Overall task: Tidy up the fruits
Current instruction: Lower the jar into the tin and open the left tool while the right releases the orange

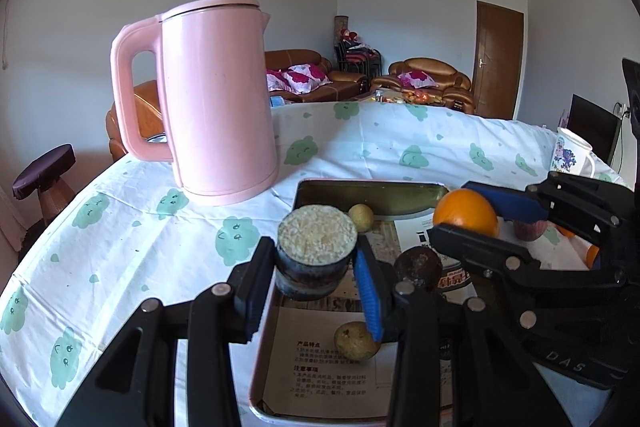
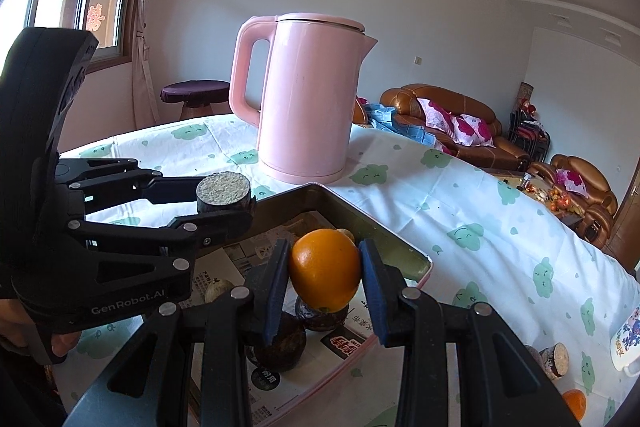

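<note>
My left gripper (image 1: pixel 314 275) is shut on a dark cut sugarcane piece (image 1: pixel 316 251) with a pale cut top, held over the left side of the metal tray (image 1: pixel 352 187). My right gripper (image 2: pixel 325 283) is shut on an orange (image 2: pixel 325 269) above the tray (image 2: pixel 384 239); it also shows in the left wrist view (image 1: pixel 466 213). In the tray lie two small yellowish fruits (image 1: pixel 356 341) (image 1: pixel 361 217) and dark round pieces (image 1: pixel 418 265) (image 2: pixel 276 347). The left gripper with the sugarcane piece (image 2: pixel 226 193) shows at the left of the right wrist view.
A pink kettle (image 1: pixel 216 99) stands on the cloud-print tablecloth (image 1: pixel 120 247) behind the tray. A printed mug (image 1: pixel 570 151) stands at the right edge. Another orange (image 2: pixel 574 403), a sugarcane piece (image 2: pixel 556 361) and a reddish apple (image 1: pixel 528 229) lie right of the tray.
</note>
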